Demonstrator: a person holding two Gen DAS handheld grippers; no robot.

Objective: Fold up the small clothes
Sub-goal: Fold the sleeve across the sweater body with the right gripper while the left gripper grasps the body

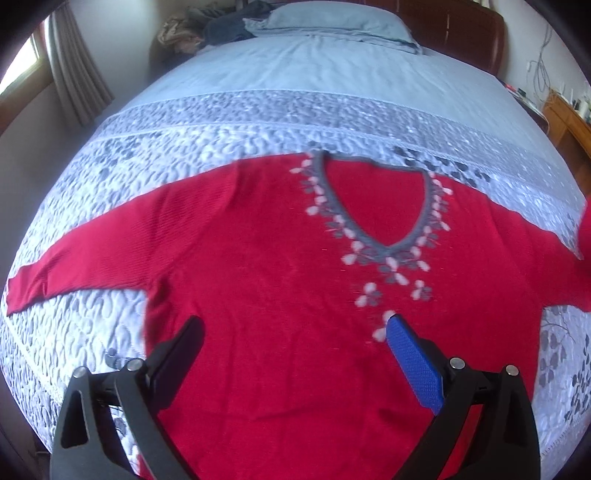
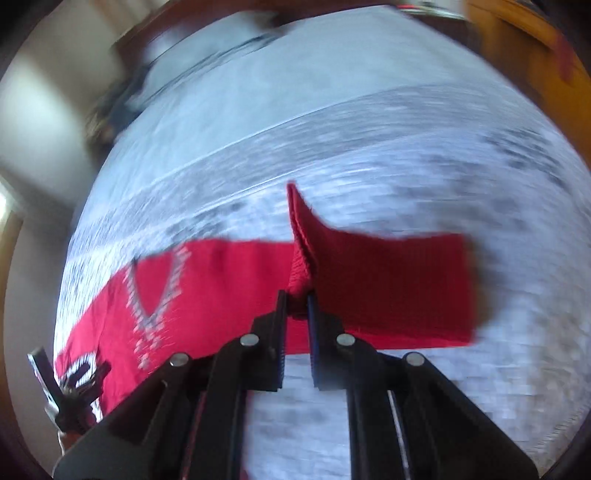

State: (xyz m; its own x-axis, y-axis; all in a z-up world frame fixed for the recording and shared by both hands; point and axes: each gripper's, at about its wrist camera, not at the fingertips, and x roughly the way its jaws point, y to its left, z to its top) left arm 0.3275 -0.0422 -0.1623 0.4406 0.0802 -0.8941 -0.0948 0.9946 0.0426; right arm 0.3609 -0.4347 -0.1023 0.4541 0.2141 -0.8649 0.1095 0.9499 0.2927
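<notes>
A red knit sweater (image 1: pixel 266 266) with a grey V-neck trimmed in pink and grey beads lies front up, spread flat on the bed. Its left sleeve (image 1: pixel 92 251) stretches out to the left. My left gripper (image 1: pixel 295 325) is open and empty, hovering above the sweater's chest. In the blurred right wrist view my right gripper (image 2: pixel 296 299) is shut on the sweater's right sleeve (image 2: pixel 388 284), which is pinched, lifted off the quilt and bent upward at the fingers. The left gripper also shows in the right wrist view (image 2: pixel 70 387), at the lower left.
The bed has a grey-white quilt (image 1: pixel 184 147) with leaf patterns and a light blue sheet and pillow (image 1: pixel 332 22) at the far end. Dark clothes are piled by the pillow. A wooden cabinet (image 1: pixel 569 122) stands to the right, a curtain and window at the left.
</notes>
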